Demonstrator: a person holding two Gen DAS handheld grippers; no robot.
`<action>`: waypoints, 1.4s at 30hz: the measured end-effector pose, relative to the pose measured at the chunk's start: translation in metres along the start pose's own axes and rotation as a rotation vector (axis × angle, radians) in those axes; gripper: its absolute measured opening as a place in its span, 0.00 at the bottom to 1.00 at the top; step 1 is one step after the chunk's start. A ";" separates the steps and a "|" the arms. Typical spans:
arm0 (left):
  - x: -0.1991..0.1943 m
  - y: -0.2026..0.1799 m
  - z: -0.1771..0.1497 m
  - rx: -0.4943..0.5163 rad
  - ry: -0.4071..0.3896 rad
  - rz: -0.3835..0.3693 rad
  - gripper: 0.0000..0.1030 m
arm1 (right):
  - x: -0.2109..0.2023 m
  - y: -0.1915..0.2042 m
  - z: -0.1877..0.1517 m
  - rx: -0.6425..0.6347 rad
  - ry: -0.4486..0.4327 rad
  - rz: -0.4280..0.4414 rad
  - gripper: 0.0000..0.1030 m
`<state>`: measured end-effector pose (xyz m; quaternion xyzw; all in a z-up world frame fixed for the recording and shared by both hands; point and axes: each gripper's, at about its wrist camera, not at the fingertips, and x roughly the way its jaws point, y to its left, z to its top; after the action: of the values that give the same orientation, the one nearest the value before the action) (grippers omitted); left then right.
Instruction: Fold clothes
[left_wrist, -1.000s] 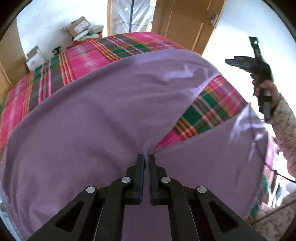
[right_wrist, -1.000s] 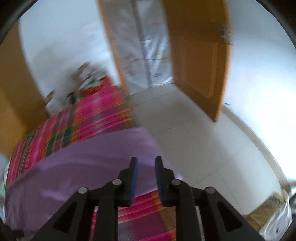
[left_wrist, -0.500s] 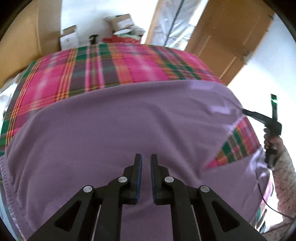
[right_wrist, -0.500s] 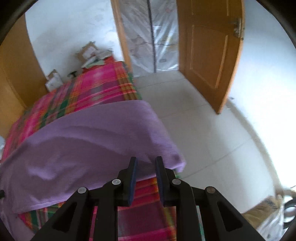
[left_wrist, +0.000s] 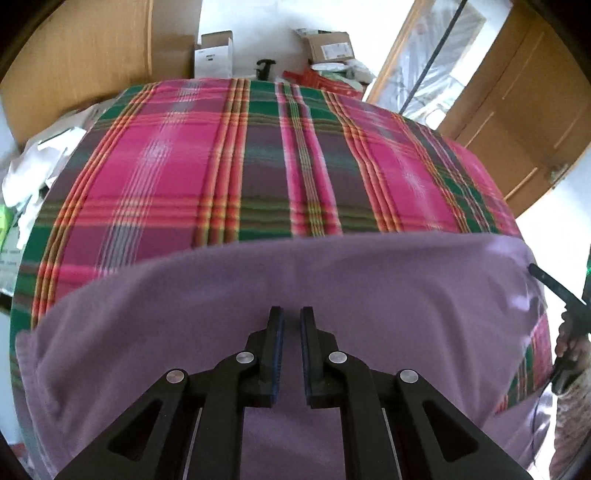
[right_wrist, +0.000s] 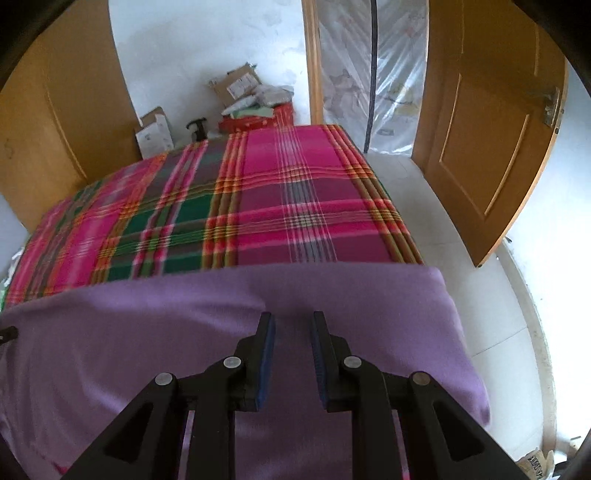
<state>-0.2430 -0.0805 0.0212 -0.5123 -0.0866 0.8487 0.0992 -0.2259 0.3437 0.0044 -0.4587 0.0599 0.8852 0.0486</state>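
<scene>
A purple garment (left_wrist: 369, 280) lies folded across the near part of a bed, its far edge running straight over the pink and green plaid bedcover (left_wrist: 258, 166). My left gripper (left_wrist: 291, 314) hovers over it, jaws a narrow gap apart and nothing between the pads. In the right wrist view the same garment (right_wrist: 147, 325) reaches the bed's right side. My right gripper (right_wrist: 291, 317) stands open above it, holding nothing. That gripper (left_wrist: 554, 288) also shows at the right rim of the left wrist view, in a person's hand (left_wrist: 569, 347).
Beyond the bed stand cardboard boxes (right_wrist: 236, 85) and a red bag (right_wrist: 255, 122) against the white wall. A wooden door (right_wrist: 487, 129) hangs ajar at the right beside a plastic-covered doorway (right_wrist: 369, 74). White tiled floor (right_wrist: 498, 306) lies past the bed's right edge.
My left gripper's jaws parted off the cloth fold they pinched and swung left. The garment's edge now lies flat across the bed. My right gripper came in over the garment.
</scene>
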 end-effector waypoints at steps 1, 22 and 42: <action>0.002 0.005 0.005 -0.020 -0.006 -0.019 0.09 | 0.003 0.001 0.004 0.002 0.001 -0.005 0.20; 0.015 0.016 0.032 -0.085 -0.059 -0.027 0.09 | 0.014 0.011 0.026 -0.011 0.018 -0.090 0.27; -0.059 0.106 -0.047 -0.207 -0.069 0.078 0.09 | -0.060 0.196 -0.073 -0.371 0.065 0.319 0.27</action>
<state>-0.1826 -0.1958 0.0229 -0.4931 -0.1572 0.8556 0.0096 -0.1601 0.1368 0.0238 -0.4726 -0.0306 0.8624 -0.1788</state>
